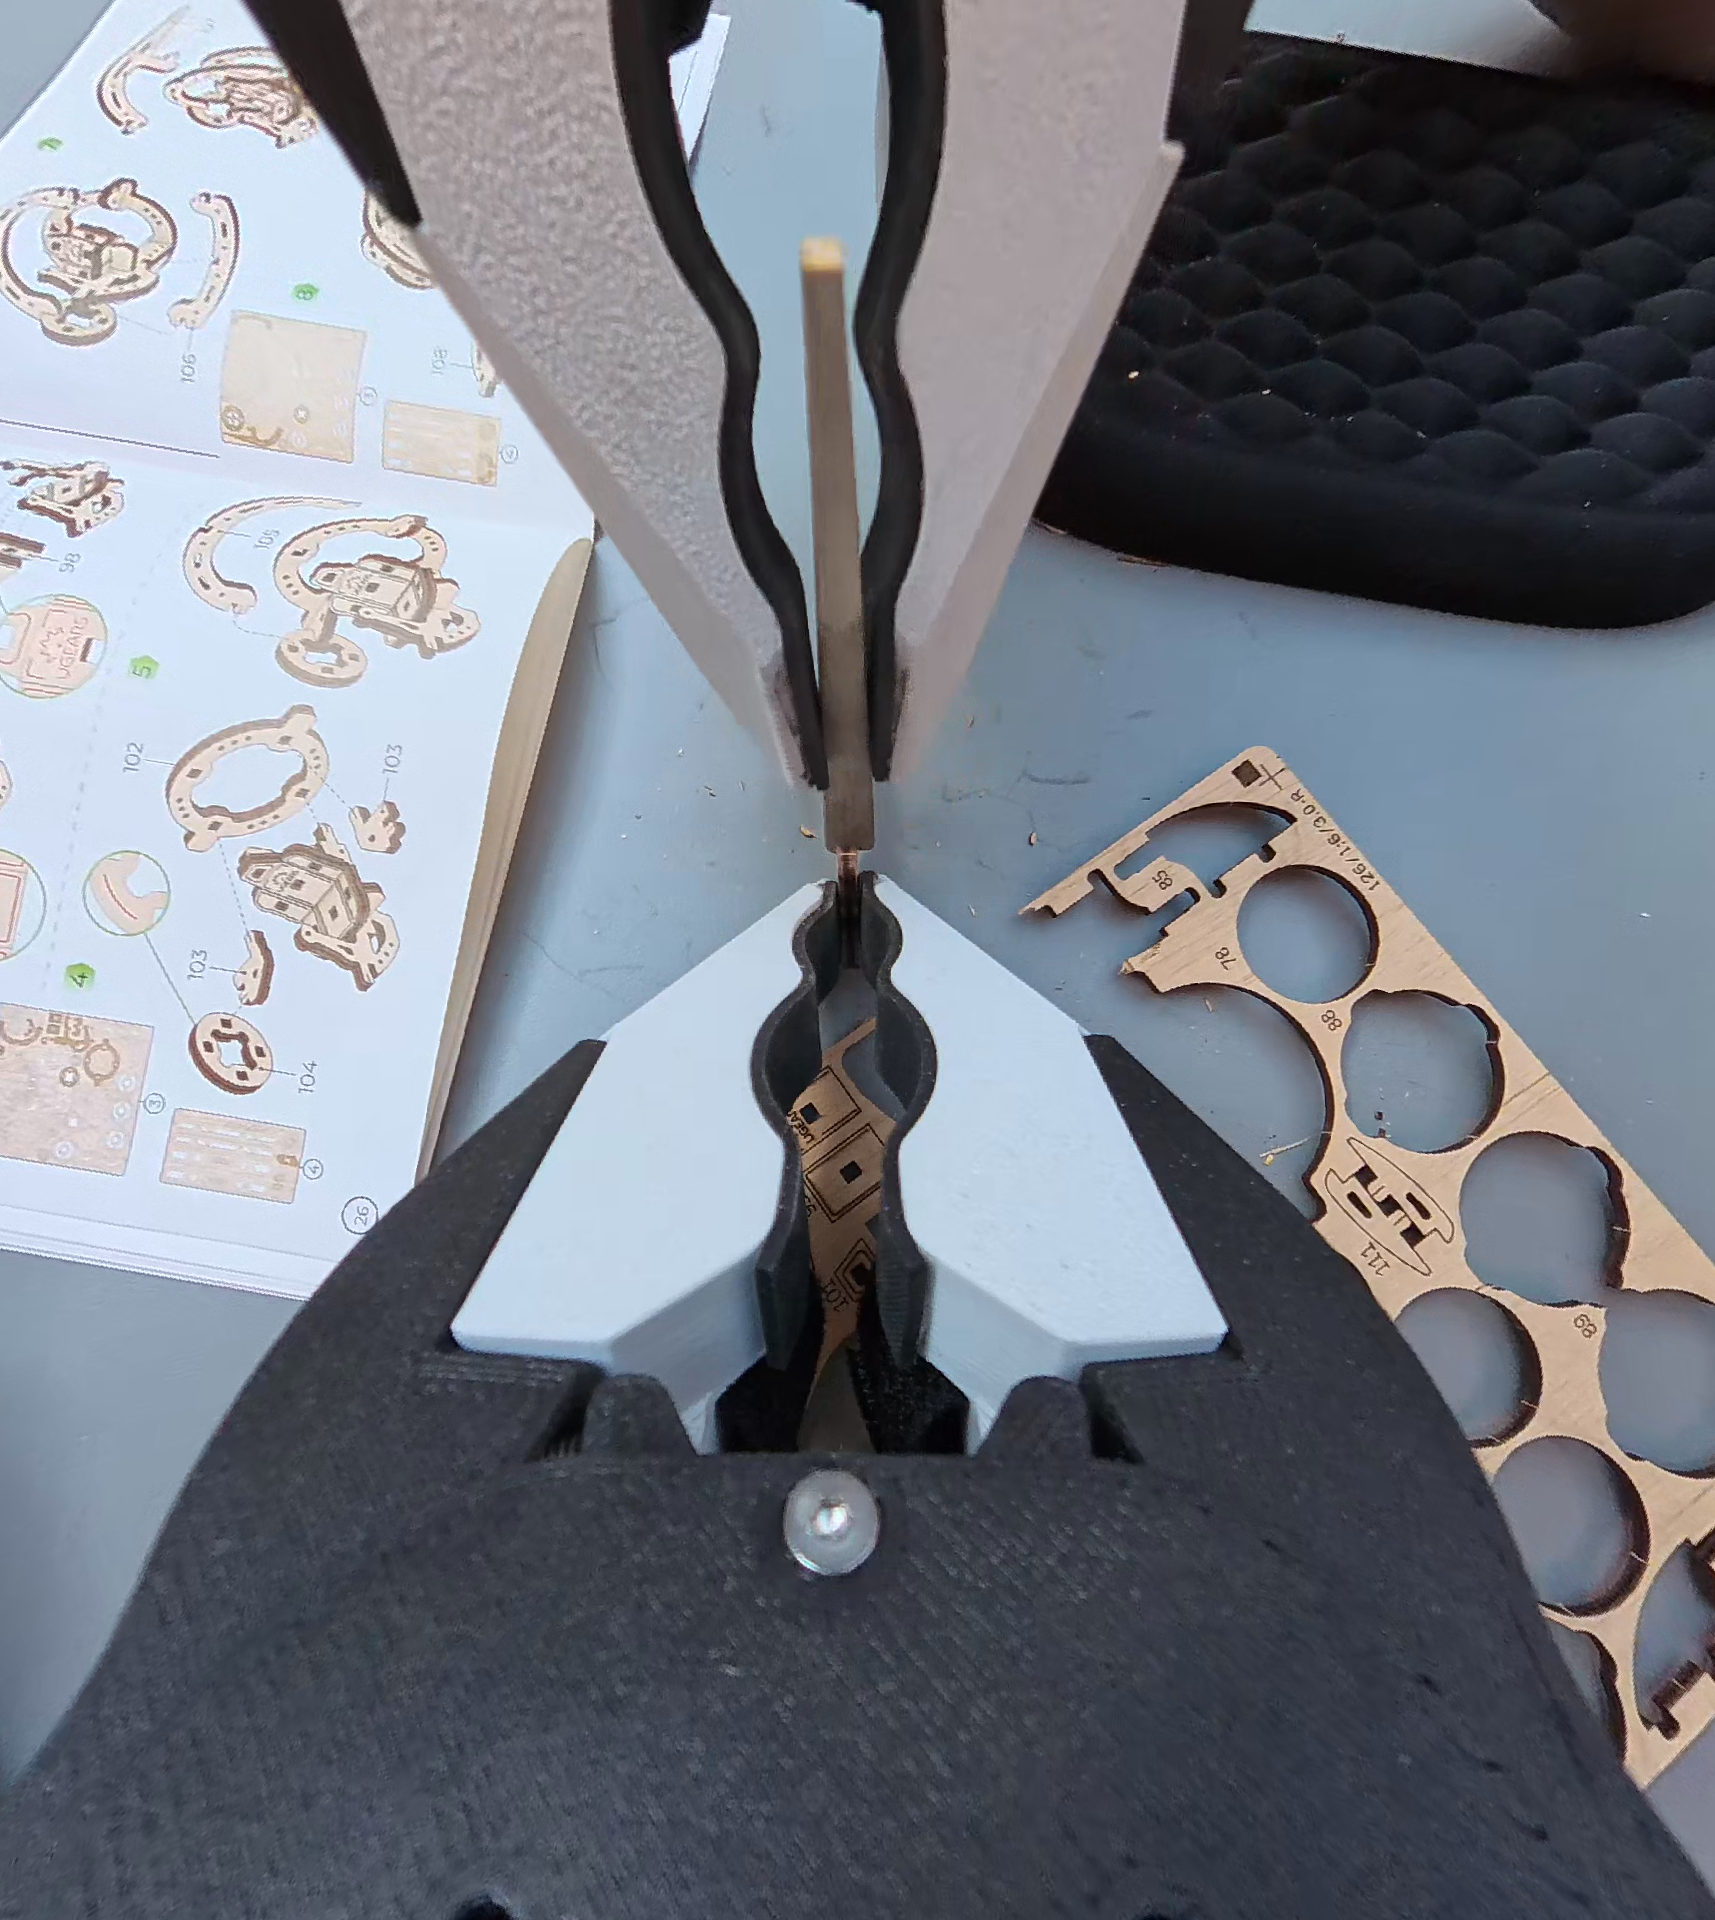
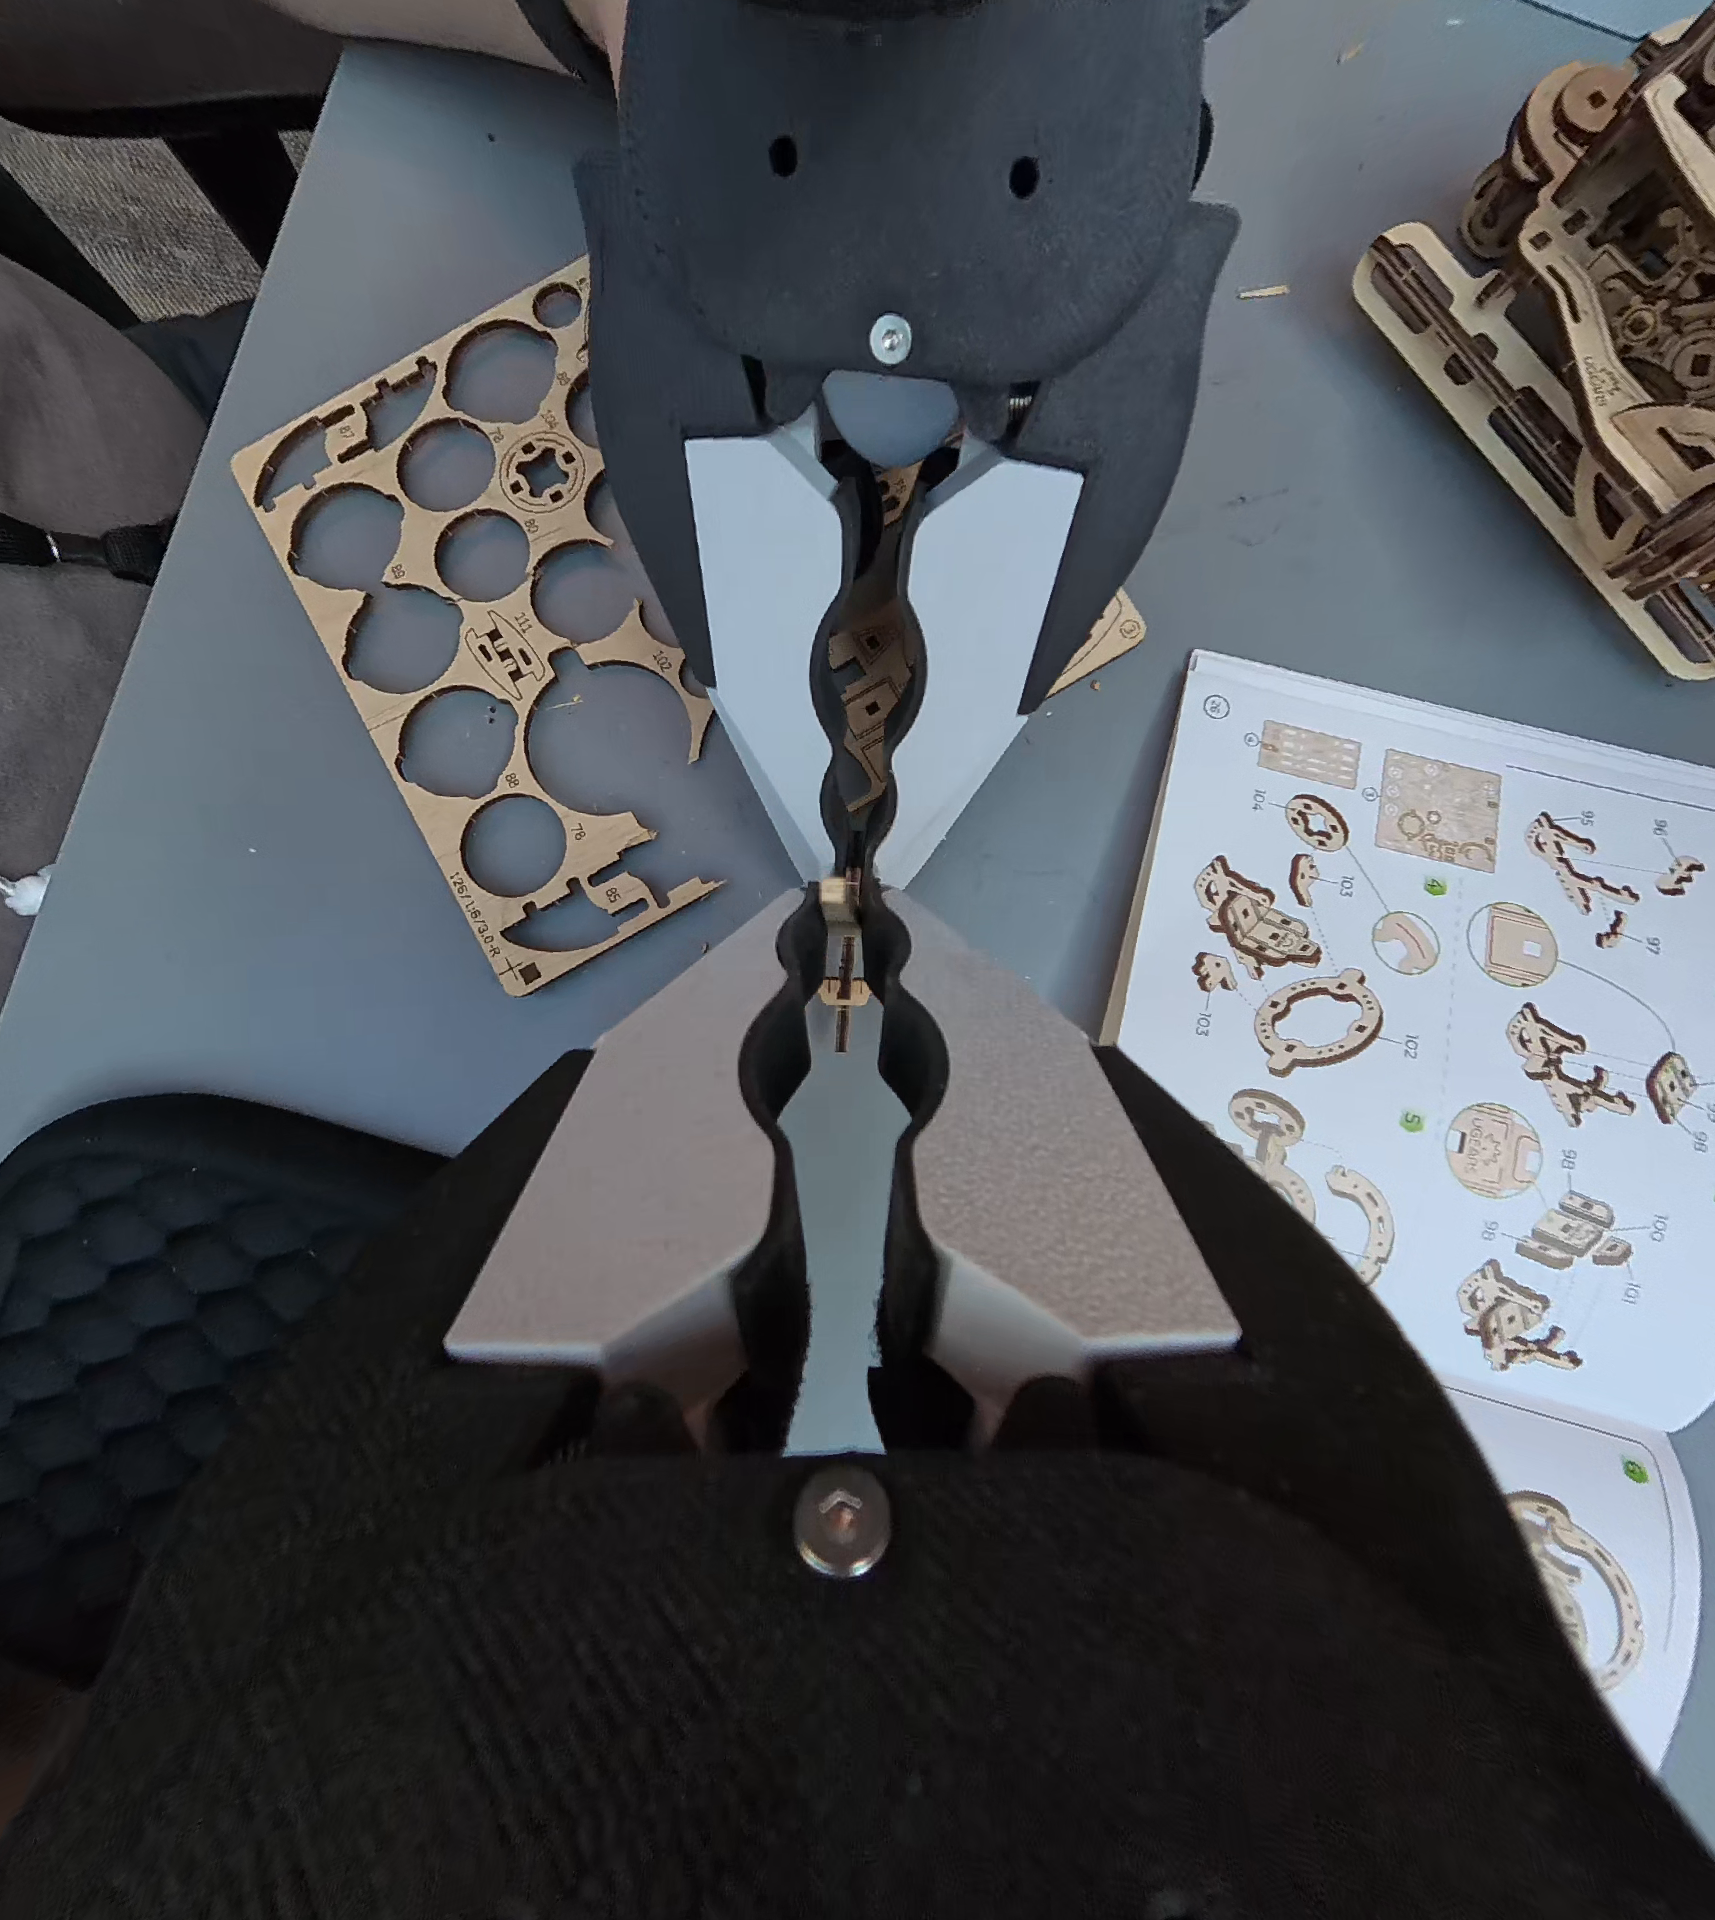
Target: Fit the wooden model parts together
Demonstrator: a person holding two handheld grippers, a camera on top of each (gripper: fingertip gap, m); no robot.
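Observation:
My left gripper is shut on a thin flat wooden part, held edge-on, with its edge poking out between the pad tips. My right gripper comes from the top, shut on a wooden strip. The strip's lower end meets the left part's edge just above my left fingertips. In the right wrist view my right gripper pinches the strip's small pale end block. A thin stem with a cross piece runs back between the pads. The left gripper faces it tip to tip, still holding its engraved part.
A wooden sheet with round cut-outs lies on the grey table, also in the right wrist view. An open instruction booklet, a black honeycomb pad and an assembled wooden model lie around. One gripper's finger ends stand about 4 cm off the other's. From either gripper's tips it is about 20 cm to the assembled wooden model.

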